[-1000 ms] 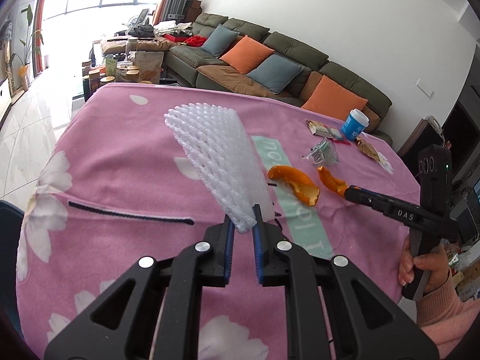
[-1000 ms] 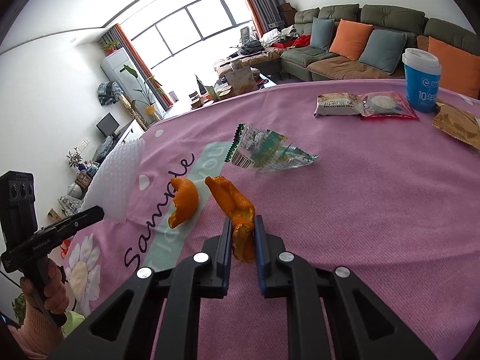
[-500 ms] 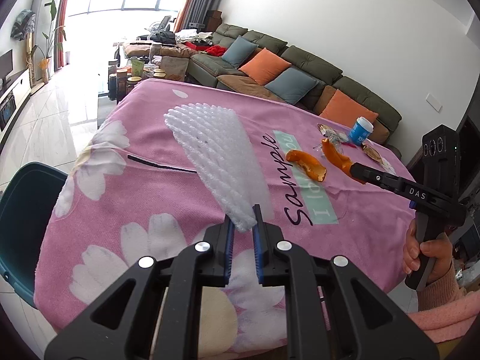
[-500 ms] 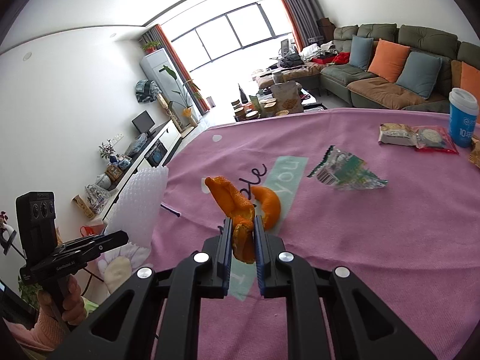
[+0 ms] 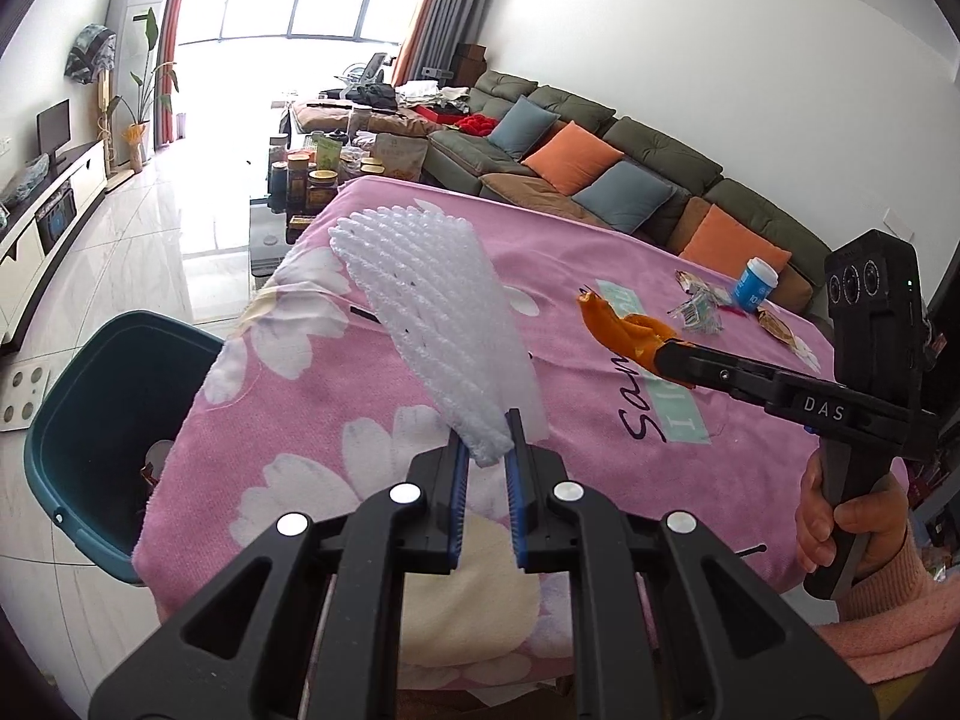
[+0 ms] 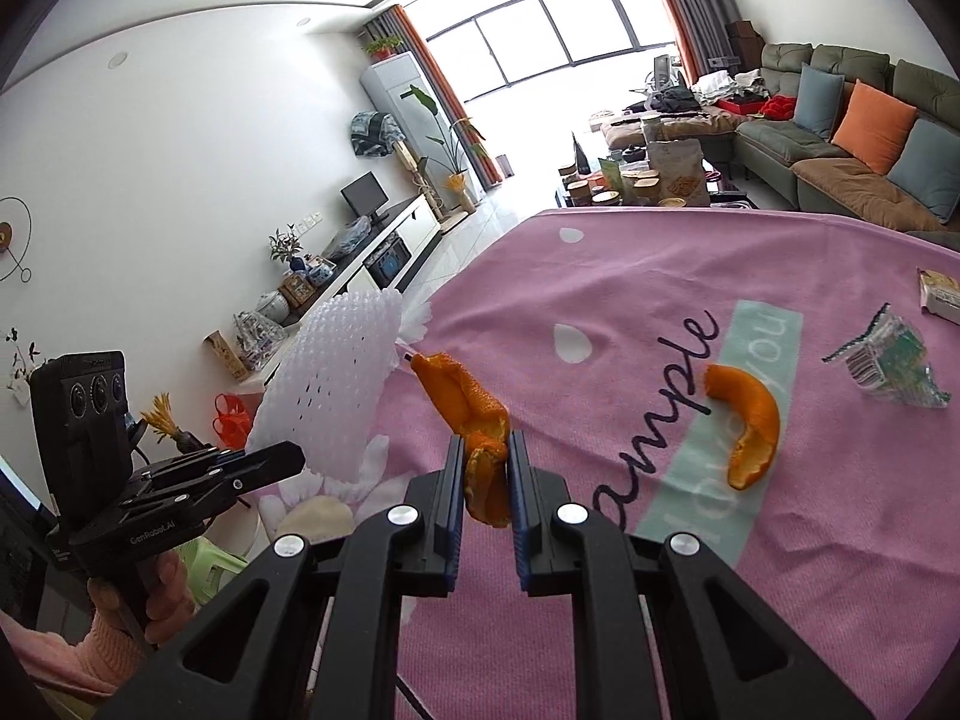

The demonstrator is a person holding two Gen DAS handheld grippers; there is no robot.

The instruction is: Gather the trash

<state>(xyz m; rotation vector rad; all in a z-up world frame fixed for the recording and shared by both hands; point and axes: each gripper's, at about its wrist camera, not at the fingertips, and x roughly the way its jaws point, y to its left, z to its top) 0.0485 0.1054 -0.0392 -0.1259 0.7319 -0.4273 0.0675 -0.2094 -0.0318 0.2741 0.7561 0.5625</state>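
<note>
- The left gripper (image 5: 485,450) is clamped on the narrow lower end of a white foam fruit net (image 5: 432,324), pinched between its blue pads (image 5: 459,480); the net fans out upward and away from the fingers, clear of the cloth.
- The right gripper (image 6: 486,468) is closed on a piece of orange peel (image 6: 465,402), which stands up between the pads with its pointed tip leaning to the left.
- In the left wrist view the right gripper reaches in from the right side, the peel at its tip above the table, and a hand (image 5: 840,516) in a pink sleeve (image 5: 888,612) holds its handle.
- In the right wrist view the left gripper shows at the lower left with the foam net sticking up from it, beyond the table's left edge.
- Both tools hang over a table covered by a pink flowered cloth (image 5: 372,396) with a pale green printed patch.
- A second orange peel (image 6: 750,426), curved, lies on that green patch, to the right of the held one.
- A crumpled clear wrapper (image 6: 888,360) lies farther right on the cloth; a snack packet (image 6: 939,294) is at the right edge of that view.
- A blue paper cup (image 5: 755,283) stands upright near the far side of the table, with more wrappers around it.
- A dark teal bin (image 5: 114,420) stands on the floor just beside the table's left corner; something pale lies inside, too hidden to tell.
</note>
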